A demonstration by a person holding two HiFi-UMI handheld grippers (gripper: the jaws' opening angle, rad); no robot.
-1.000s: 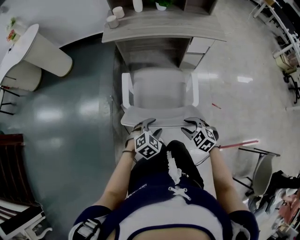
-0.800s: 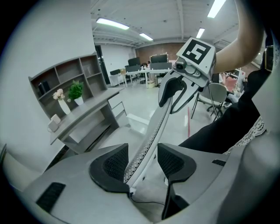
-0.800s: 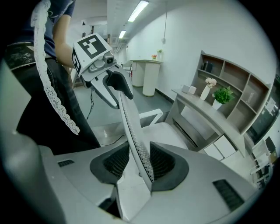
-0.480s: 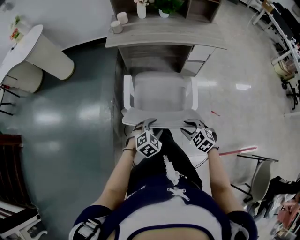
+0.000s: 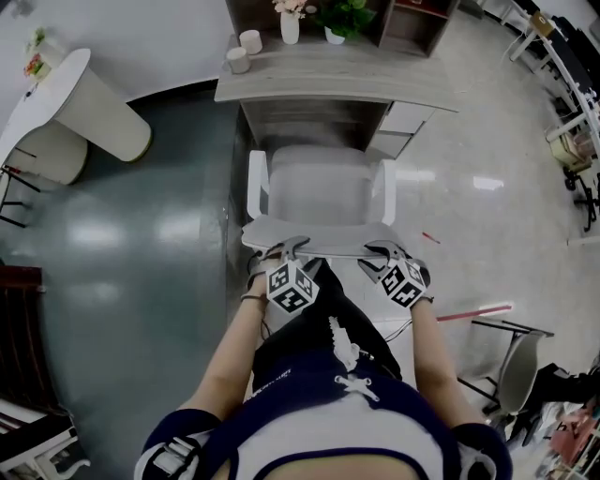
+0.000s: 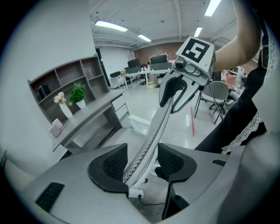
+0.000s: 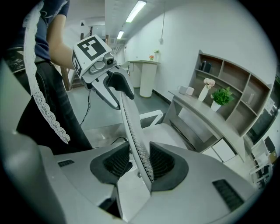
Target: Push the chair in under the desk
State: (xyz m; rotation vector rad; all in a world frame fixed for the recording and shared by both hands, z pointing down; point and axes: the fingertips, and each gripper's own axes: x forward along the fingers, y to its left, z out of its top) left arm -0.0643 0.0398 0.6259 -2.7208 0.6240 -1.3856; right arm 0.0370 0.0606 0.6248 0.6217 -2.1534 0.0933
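A white-framed chair (image 5: 319, 187) with a grey seat faces the grey desk (image 5: 328, 80), its seat front just short of the desk's knee space. I stand behind its mesh backrest (image 5: 319, 236). My left gripper (image 5: 281, 249) is shut on the left part of the backrest's top edge, and my right gripper (image 5: 385, 251) is shut on the right part. In the left gripper view the backrest strip (image 6: 153, 131) runs between the pads of the left gripper (image 6: 142, 164). The right gripper (image 7: 139, 164) clamps the strip (image 7: 133, 135) in the same way.
A drawer unit (image 5: 408, 122) fills the right side under the desk. Cups (image 5: 239, 56), a vase (image 5: 291, 23) and a plant (image 5: 342, 14) stand on the desk by a shelf. A round white table (image 5: 56, 94) is left, a folding chair (image 5: 520, 361) and a red strip (image 5: 473, 311) right.
The chair has rolled a little closer to the desk, and I have stepped forward with it. Both grippers keep their hold on the backrest.
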